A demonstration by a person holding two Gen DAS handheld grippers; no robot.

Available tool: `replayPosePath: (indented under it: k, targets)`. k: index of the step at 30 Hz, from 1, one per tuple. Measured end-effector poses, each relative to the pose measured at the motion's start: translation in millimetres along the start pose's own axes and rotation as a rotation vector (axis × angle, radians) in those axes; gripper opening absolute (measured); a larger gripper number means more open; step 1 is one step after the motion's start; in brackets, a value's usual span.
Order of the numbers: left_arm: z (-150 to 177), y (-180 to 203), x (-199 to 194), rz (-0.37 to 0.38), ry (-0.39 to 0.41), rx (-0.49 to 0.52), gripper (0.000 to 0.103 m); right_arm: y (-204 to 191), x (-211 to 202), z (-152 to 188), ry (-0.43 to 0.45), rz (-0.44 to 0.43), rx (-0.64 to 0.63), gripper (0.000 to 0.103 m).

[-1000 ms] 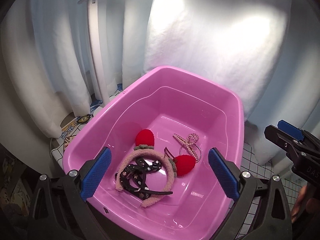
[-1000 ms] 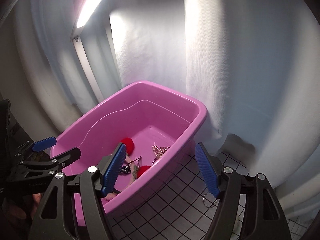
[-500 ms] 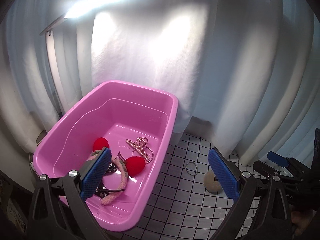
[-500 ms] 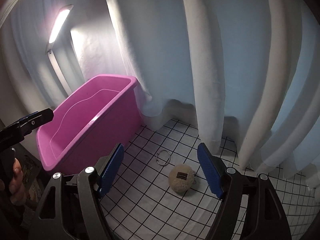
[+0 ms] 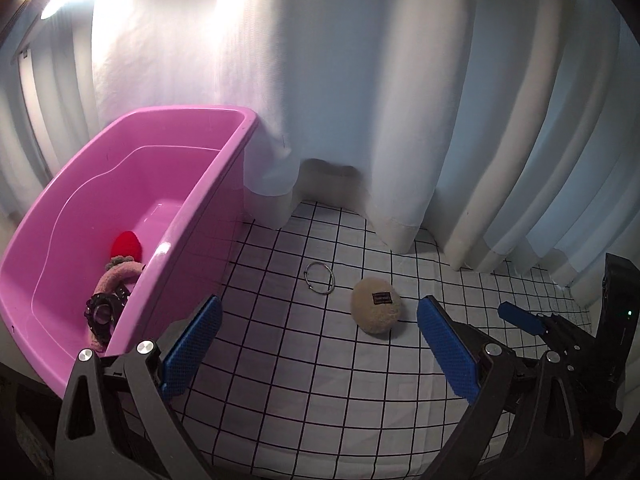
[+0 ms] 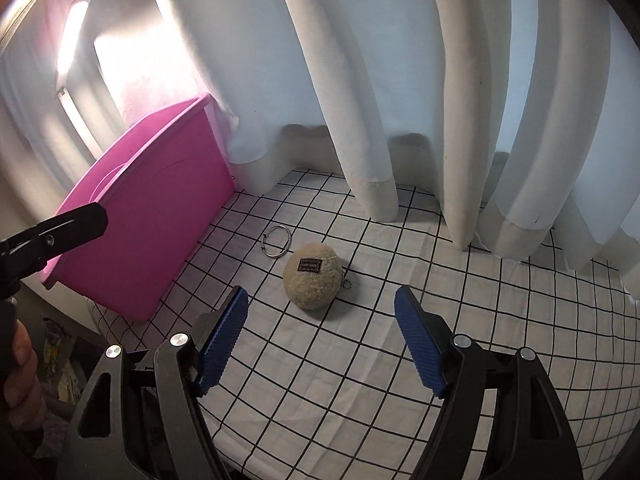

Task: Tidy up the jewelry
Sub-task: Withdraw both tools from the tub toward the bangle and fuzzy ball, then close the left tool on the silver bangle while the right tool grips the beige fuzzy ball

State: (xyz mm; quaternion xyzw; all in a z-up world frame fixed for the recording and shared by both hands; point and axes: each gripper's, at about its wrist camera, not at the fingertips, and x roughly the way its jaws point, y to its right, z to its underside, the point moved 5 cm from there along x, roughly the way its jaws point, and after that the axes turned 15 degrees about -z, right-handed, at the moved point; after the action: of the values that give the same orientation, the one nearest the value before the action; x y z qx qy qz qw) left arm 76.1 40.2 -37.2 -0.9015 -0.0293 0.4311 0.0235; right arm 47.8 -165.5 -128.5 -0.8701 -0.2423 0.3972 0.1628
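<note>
A pink tub [image 5: 236, 128] [image 6: 160, 216] stands at the left on a checked cloth. In it lie a pink headband with red hearts [image 5: 126, 246] and a black studded piece [image 5: 102, 312]. A metal ring [image 5: 319, 278] [image 6: 275, 240] and a beige fuzzy ball with a black label and small chain [image 5: 376, 310] [image 6: 314, 276] lie on the cloth right of the tub. My left gripper [image 5: 318, 348] is open and empty, in front of ring and ball. My right gripper [image 6: 322, 344] is open and empty, just in front of the ball.
White curtains [image 5: 360, 100] hang behind the table and touch the cloth. A bright lamp bar [image 6: 72, 36] stands at the far left. The checked cloth [image 6: 480, 320] stretches to the right. The table's front edge lies under both grippers.
Both grippers have swung right, away from the tub, and now face the ring and the fuzzy ball. Both stayed open and empty.
</note>
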Motion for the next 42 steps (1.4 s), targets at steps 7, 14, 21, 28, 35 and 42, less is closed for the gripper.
replayPosePath:
  k: [7,14,21,28,35,42]
  targets:
    - [10.7,13.7,52.0,-0.036,-0.062,0.037,0.096,10.4,25.4,17.9,-0.027,-0.021,0.036,0.072]
    - [11.6,15.9,102.6,-0.063,-0.101,0.033,0.096,7.9,61.9,17.4,-0.033,-0.028,0.026,0.072]
    - [15.9,13.7,144.2,-0.076,-0.154,0.046,0.096,15.3,100.2,19.1,-0.038,-0.007,0.048,0.072]
    - [21.0,15.2,171.3,-0.074,-0.175,0.073,0.096,20.5,126.2,17.8,-0.024,0.027,0.047,0.072]
    - [17.8,16.6,190.8,-0.062,-0.192,0.065,0.096,23.7,144.8,13.4,-0.023,0.051,0.041,0.072]
    - [15.1,18.4,204.8,-0.055,-0.211,0.053,0.096,31.4,156.3,4.6,-0.006,0.094,0.035,0.072]
